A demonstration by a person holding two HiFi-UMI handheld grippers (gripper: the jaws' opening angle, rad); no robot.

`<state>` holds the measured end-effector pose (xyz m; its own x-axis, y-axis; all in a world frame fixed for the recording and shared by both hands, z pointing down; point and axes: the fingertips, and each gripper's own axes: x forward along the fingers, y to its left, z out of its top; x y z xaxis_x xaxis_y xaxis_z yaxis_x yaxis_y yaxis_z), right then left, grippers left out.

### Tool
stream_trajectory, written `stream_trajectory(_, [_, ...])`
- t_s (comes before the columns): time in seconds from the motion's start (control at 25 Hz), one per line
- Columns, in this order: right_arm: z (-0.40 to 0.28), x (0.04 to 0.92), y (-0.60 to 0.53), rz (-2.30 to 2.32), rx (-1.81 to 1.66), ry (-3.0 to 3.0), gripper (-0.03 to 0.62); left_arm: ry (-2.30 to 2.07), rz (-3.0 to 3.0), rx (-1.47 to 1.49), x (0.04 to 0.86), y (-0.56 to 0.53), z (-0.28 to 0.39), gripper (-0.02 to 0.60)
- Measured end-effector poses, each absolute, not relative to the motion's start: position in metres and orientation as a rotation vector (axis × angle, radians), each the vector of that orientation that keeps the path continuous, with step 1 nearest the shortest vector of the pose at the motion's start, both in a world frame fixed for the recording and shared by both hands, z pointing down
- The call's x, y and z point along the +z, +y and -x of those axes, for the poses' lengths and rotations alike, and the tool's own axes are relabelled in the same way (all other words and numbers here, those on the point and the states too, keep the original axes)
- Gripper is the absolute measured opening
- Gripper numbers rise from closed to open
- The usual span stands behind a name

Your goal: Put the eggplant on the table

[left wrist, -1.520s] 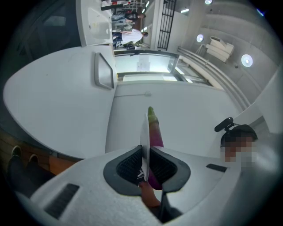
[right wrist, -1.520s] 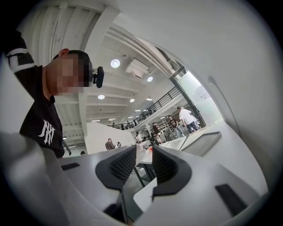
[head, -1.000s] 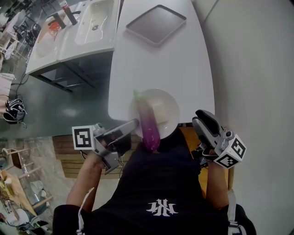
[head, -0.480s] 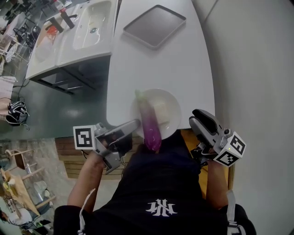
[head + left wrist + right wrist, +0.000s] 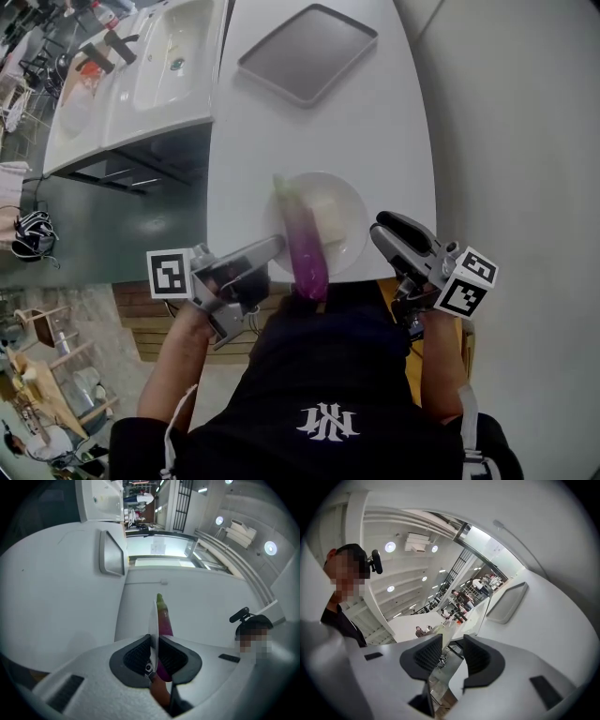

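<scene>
Right gripper (image 5: 380, 225) has swung in toward the plate (image 5: 349, 199) over the past second, its jaws opening as it came.

Its jaws now stand wide apart with nothing between them, while the left gripper (image 5: 277, 246) is clamped on the plate's near rim at the table's (image 5: 375, 112) end. The eggplant (image 5: 306, 251) lies across the plate, purple end overhanging toward the person. The sound approach: keep the plate pinned level, take the eggplant squarely across its thick middle, and lift clear of the rim before setting it on bare table.
</scene>
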<state>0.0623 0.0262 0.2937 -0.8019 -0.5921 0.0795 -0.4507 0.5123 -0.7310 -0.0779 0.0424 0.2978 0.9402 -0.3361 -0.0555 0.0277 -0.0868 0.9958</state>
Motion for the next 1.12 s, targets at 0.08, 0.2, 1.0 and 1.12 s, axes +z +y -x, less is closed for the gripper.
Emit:
stream_trajectory(0.08, [-0.060, 0.300, 0.013, 0.869, -1.241, 2.536, 0.110, -0.244, -1.626, -0.310, 0.301, 0.029, 0.078, 0.023])
stream_trajectory(0.2, [-0.057, 0.314, -0.017, 0.806, -1.324, 2.480, 0.110, -0.255, -1.620, -0.304, 0.315, -0.001, 0.074, 0.023])
stream_trajectory(1.0, [-0.060, 0.346, -0.059, 0.812, -1.565, 2.338, 0.048, -0.247, -1.573, -0.234, 0.346, -0.054, 0.059, 0.023])
stream_trajectory(1.12, [-0.060, 0.348, -0.055, 0.838, -1.590, 2.317, 0.041, -0.254, -1.581, -0.201, 0.347, -0.053, 0.059, 0.023])
